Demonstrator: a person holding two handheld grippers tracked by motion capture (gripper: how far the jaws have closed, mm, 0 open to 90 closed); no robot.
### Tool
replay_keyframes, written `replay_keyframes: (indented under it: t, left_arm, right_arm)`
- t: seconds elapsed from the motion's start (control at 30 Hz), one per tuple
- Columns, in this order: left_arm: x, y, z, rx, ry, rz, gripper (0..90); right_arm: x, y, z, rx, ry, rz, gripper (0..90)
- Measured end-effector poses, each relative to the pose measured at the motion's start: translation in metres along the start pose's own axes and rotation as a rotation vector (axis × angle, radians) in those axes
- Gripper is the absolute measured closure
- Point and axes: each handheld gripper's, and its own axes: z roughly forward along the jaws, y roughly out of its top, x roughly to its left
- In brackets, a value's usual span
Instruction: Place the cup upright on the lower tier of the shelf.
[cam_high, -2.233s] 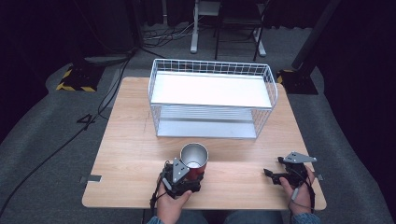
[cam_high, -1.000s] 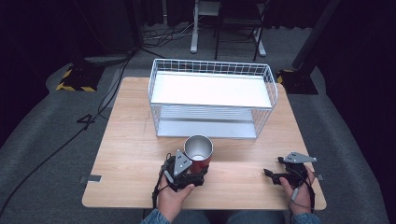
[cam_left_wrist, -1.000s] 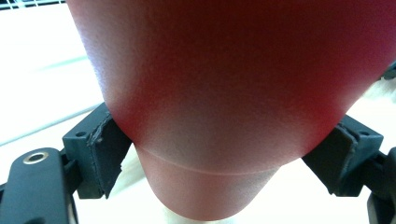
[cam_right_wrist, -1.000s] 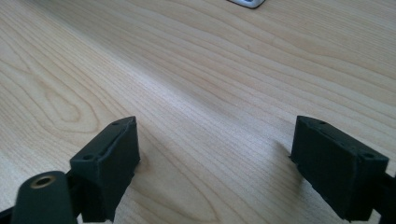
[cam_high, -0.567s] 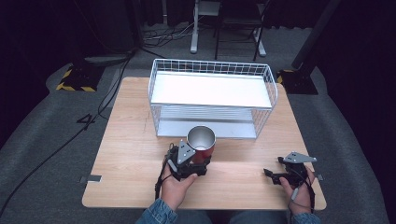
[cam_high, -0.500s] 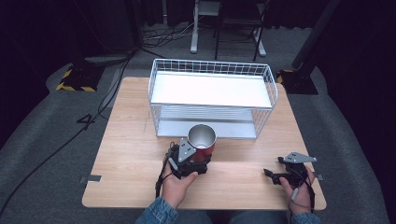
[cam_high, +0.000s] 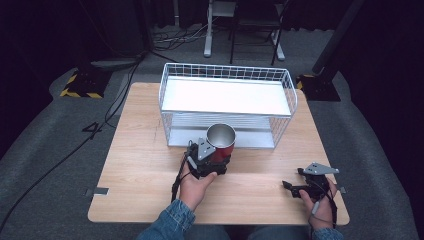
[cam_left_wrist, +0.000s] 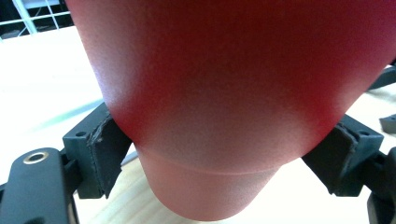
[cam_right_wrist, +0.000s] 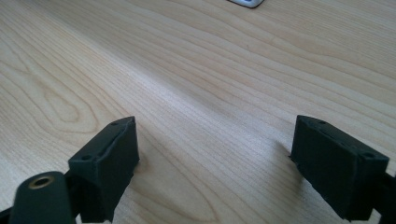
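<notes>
Red and steel, the cup (cam_high: 221, 140) sits clamped in my left hand-held gripper (cam_high: 206, 159), its open mouth up and its long axis close to upright; in the left gripper view the pads (cam_left_wrist: 106, 148) press the red wall on both sides near its base. I hold it above the table (cam_high: 135, 165), just in front of the white wire rack (cam_high: 227, 102), level with the rack's lower shelf. That is the relation the next move turns on, as I judge it: the rack lies straight ahead of the cup, away from me, so the cup needs to go forward, or up and forward for the top shelf. Further right, my right hand-held gripper (cam_high: 306, 184) rests low near the table's front edge, well apart from the cup, jaws spread wide over bare wood and holding nothing.
</notes>
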Motion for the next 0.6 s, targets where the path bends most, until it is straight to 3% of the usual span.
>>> replay_keyframes:
  t: [0.6]
  left_arm:
    - [0.020,0.013,0.037,0.019,0.059,-0.021,15.9]
  right_arm:
    - [0.000,0.000,0.000,0.000,-0.001,-0.001,15.2]
